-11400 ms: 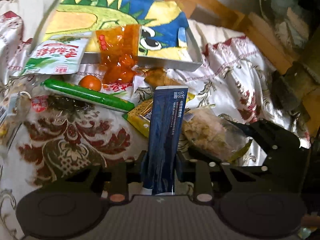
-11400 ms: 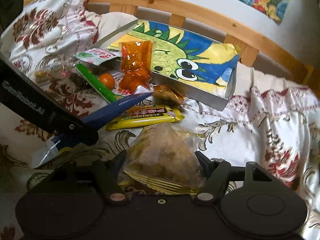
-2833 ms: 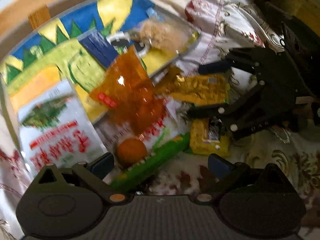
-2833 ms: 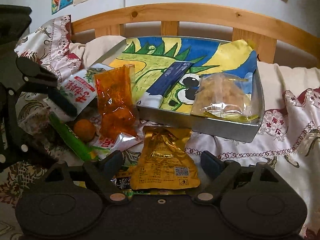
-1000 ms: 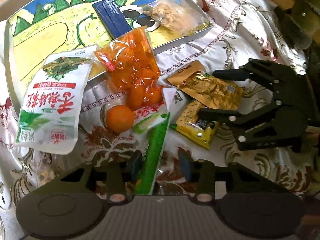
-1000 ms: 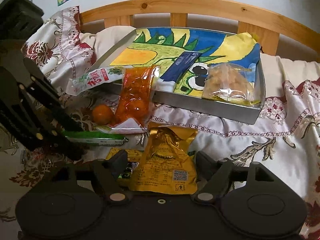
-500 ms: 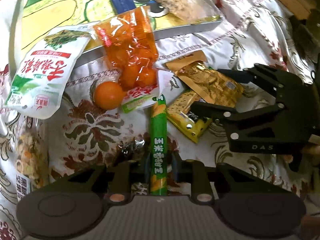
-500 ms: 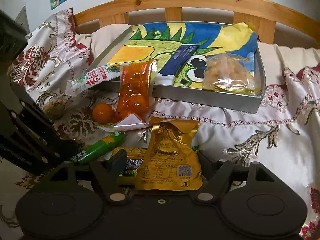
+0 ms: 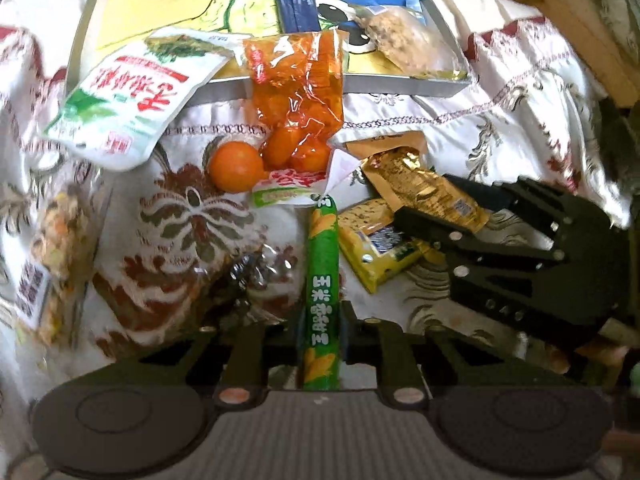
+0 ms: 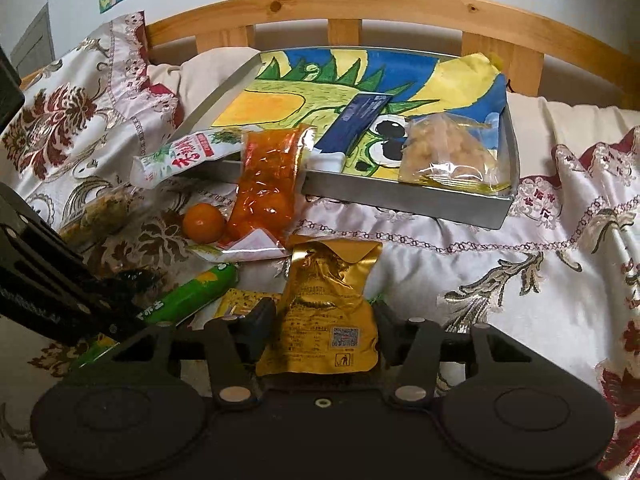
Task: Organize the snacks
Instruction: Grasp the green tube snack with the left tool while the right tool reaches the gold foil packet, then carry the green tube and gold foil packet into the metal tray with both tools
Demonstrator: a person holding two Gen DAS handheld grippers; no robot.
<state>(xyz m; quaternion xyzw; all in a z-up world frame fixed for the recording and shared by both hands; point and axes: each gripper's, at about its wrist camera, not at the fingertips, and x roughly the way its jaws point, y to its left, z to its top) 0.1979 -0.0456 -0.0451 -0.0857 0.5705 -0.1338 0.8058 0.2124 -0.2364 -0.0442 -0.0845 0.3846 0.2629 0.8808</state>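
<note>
My left gripper (image 9: 322, 320) points steeply down, its jaws closing, and the pads press both sides of a green corn-sausage stick (image 9: 322, 264) that lies on the bedspread. My right gripper (image 10: 322, 316) is closing too, both fingers against the edges of a gold foil pouch (image 10: 328, 304). That pouch lies on a yellow packet (image 9: 376, 248). Behind stands a metal tray (image 10: 400, 200) lined with a dinosaur drawing. It holds a dark blue packet (image 10: 360, 120) and a clear bag of pale snack (image 10: 448, 152).
An orange bag (image 10: 268, 184) and a white, green and red packet (image 10: 180, 160) lean over the tray's front wall. A mandarin (image 10: 203, 222) lies beside them, and a clear bag of mixed snack (image 9: 48, 248) lies far left. A wooden headboard (image 10: 360, 4) closes the back.
The left jaws have shut on the green stick, and the gripper has rolled so the stick runs straight up the view. The right jaws have drawn in against the gold pouch.
</note>
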